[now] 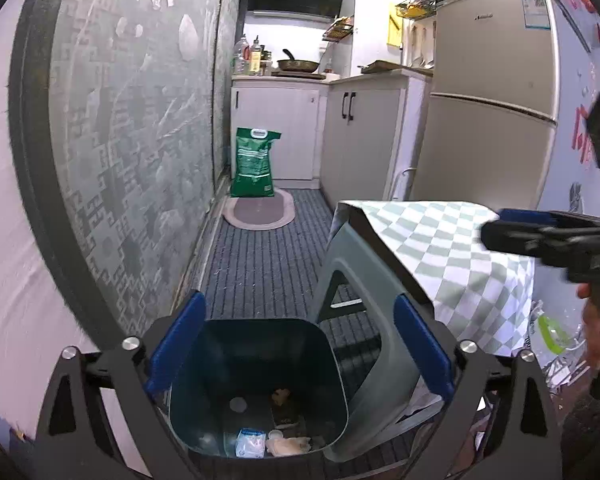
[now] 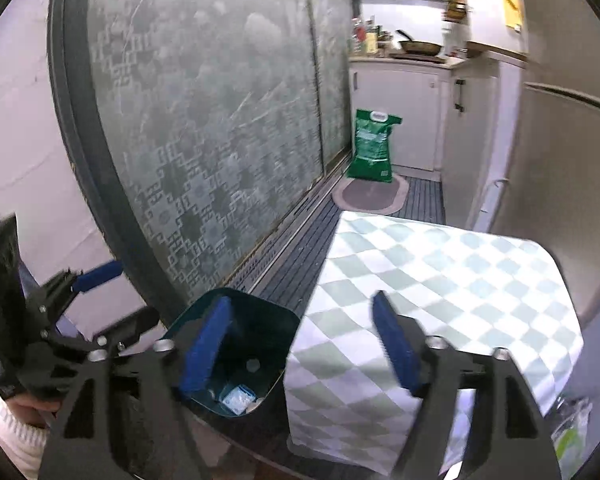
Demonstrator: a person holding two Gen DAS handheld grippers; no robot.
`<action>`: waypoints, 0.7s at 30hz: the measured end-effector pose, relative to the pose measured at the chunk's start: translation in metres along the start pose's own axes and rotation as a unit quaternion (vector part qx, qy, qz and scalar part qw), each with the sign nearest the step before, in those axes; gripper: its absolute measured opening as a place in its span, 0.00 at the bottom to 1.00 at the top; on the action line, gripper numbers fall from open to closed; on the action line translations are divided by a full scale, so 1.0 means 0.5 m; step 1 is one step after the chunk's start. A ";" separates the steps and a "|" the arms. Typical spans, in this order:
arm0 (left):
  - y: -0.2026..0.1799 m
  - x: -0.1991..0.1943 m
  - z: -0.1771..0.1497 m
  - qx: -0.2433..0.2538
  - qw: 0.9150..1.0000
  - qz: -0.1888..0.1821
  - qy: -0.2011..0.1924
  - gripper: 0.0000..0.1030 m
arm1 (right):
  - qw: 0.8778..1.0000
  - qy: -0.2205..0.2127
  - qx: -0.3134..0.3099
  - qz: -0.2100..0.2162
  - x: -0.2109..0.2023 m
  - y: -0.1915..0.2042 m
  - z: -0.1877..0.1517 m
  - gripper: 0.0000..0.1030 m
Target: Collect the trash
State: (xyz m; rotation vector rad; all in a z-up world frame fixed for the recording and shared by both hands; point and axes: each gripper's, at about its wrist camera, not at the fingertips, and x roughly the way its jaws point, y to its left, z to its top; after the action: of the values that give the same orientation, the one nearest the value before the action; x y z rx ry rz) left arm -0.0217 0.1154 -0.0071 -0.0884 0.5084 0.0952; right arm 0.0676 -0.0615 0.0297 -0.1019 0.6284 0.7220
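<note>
The left gripper [image 1: 300,344] stands wide apart and empty above the dark green bin [image 1: 260,388]. The right gripper [image 2: 300,344] is likewise wide and empty, over the checked tablecloth [image 2: 440,280]. Trash [image 1: 256,442] lies at the bin's bottom.

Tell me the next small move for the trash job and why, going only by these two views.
Probably swing the right tool right and down toward the crumpled plastic packaging beside the checkered tablecloth. Both tools stand open and empty, the left tool sits over the green bin, and wrappers already lie in the bin, so the last drop looks done and that packaging is the nearest loose litter.
</note>
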 end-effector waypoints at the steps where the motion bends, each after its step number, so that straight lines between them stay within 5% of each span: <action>1: -0.004 0.002 -0.006 -0.002 1.000 -0.001 0.005 0.97 | 1.000 -0.005 0.010 -0.002 -0.011 -0.009 -0.010 0.89; 7: -0.027 0.000 -0.033 0.012 0.999 0.032 0.018 0.97 | 0.999 -0.015 0.017 -0.035 -0.062 -0.030 -0.062 0.96; 21: -0.022 0.005 -0.073 -0.010 0.997 0.053 0.055 0.97 | 0.999 0.024 0.005 -0.025 -0.057 -0.029 -0.113 0.97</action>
State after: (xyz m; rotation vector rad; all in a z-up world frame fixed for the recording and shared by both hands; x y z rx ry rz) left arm -0.0357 0.1007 -0.0395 -0.0866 0.6217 0.2008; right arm 0.0321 -0.1057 -0.0018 -0.1254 0.6730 0.6698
